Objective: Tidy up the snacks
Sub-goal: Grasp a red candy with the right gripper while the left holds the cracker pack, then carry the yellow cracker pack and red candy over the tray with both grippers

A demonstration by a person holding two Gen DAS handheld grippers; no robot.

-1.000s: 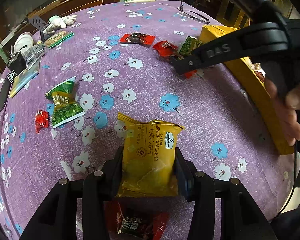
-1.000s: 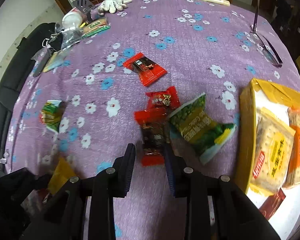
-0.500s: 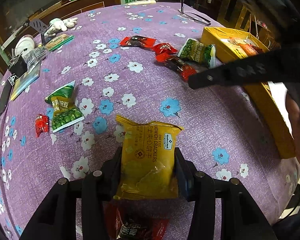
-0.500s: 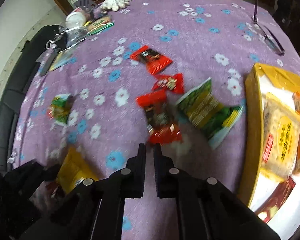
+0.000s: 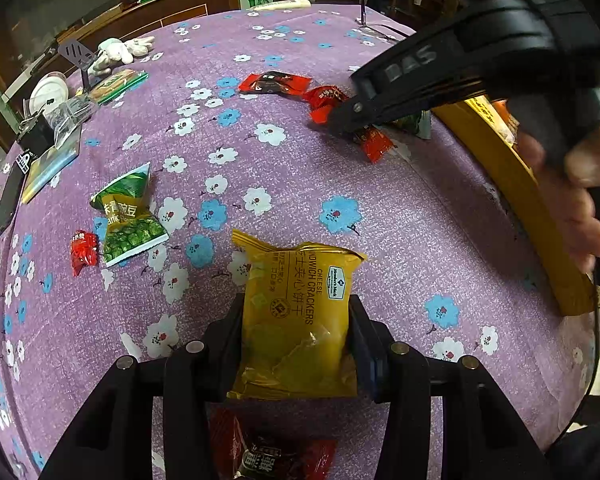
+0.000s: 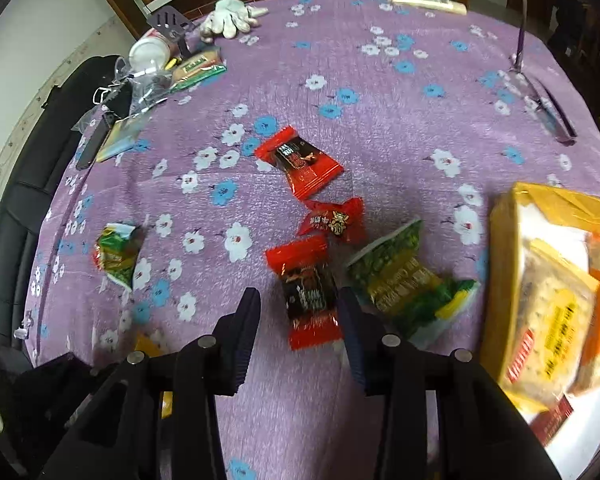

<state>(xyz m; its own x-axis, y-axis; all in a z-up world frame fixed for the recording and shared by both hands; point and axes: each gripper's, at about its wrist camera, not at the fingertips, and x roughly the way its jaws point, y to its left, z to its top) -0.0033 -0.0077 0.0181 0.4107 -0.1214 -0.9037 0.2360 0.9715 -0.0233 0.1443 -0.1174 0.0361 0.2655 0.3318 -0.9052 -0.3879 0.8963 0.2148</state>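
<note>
Right wrist view: red snack packet (image 6: 310, 294) lies on the purple surface (image 6: 380, 128), between the parted right tool (image 6: 300, 316) jaws, which just opened.
Left tool (image 5: 296, 336): clamped on yellow cracker pack (image 5: 300, 320).
Advice: centre, lower, squeeze the middle.
Destination: probably yellow box (image 6: 504, 264) beside.

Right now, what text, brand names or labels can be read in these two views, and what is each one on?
"CHEESE SANDWICH CRACKERS": yellow cracker pack held in the left gripper.
"Member's Mark": small badge on that same pack.
"DAS": side of the right gripper, seen from the left wrist.
Chinese print on the green pea bag, the red candy wrappers and the packs in the yellow box: too blurred to read.
</note>
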